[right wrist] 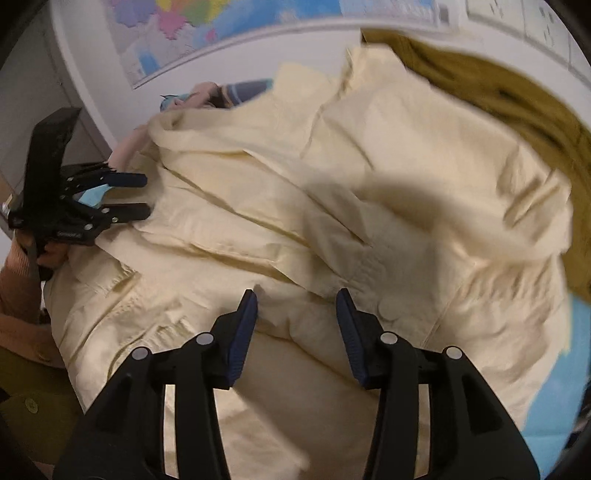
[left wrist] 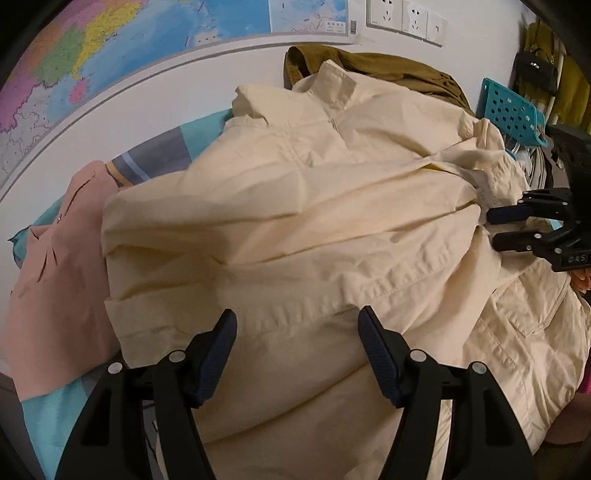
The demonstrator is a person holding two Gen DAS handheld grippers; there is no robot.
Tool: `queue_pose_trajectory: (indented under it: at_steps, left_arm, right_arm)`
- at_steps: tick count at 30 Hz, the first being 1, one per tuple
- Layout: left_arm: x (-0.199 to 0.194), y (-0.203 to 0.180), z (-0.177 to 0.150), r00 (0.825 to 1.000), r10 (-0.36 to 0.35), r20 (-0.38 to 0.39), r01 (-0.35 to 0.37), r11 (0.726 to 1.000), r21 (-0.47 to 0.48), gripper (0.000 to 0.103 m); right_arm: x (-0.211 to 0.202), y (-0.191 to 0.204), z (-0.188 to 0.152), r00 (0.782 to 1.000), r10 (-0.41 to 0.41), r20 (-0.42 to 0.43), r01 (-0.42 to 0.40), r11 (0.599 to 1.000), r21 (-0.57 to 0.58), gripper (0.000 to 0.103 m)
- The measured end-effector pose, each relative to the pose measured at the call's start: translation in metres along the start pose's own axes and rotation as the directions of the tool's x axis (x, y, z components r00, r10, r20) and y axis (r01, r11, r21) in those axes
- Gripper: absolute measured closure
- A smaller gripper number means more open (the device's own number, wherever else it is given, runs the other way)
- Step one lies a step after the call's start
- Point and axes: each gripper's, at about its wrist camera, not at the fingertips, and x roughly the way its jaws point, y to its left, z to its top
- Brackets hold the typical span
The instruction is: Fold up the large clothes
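Left wrist view: left claw (left wrist: 297,323) released, jaws wide, hanging over the lower hem area of the cream shirt (left wrist: 314,221), nothing between the pads. Shirt lies rumpled across the bed, collar toward the wall, covering most of the blue sheet (left wrist: 48,410). Pink garment (left wrist: 55,295) touches the shirt's left edge; olive garment (left wrist: 388,66) is bunched behind the collar. Right claw (left wrist: 493,227) comes in from the right at the shirt's side edge, next to a white label; jaws parted, whether they pinch cloth I can't tell from here. Teal perforated basket (left wrist: 511,110) beyond it. Map (left wrist: 110,55) and wall sockets (left wrist: 406,18) on the wall. Right wrist view, blurred: right claw (right wrist: 297,306) released, jaws apart over a shirt fold near a round button (right wrist: 391,306), pads not pressing on cloth. Left claw (right wrist: 146,195) visible at far left, jaws apart at the shirt edge, held by a hand (right wrist: 48,254) in a tan sleeve (right wrist: 18,288).
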Motion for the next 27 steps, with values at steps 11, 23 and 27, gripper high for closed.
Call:
queue_pose_trajectory:
  at_steps: [11,23,27]
  left_arm:
    - [-0.03,-0.003,-0.027,0.999,0.032,0.026,-0.033,0.999,0.014,0.037]
    - [-0.078,0.011,-0.075,0.994,0.011,0.11,-0.007,0.999,-0.041,0.026]
    - [-0.107,0.034,-0.1,0.987,0.017,0.157,0.008,0.987,-0.159,0.023]
  right_arm:
    - [-0.036,0.003,-0.013,0.997,0.008,0.075,-0.011,0.999,0.048,0.047]
    - [-0.06,-0.001,-0.047,0.996,-0.008,0.092,-0.002,0.994,0.106,0.042]
    - [-0.1,-0.013,-0.067,0.983,-0.005,0.184,-0.027,0.985,0.173,0.03]
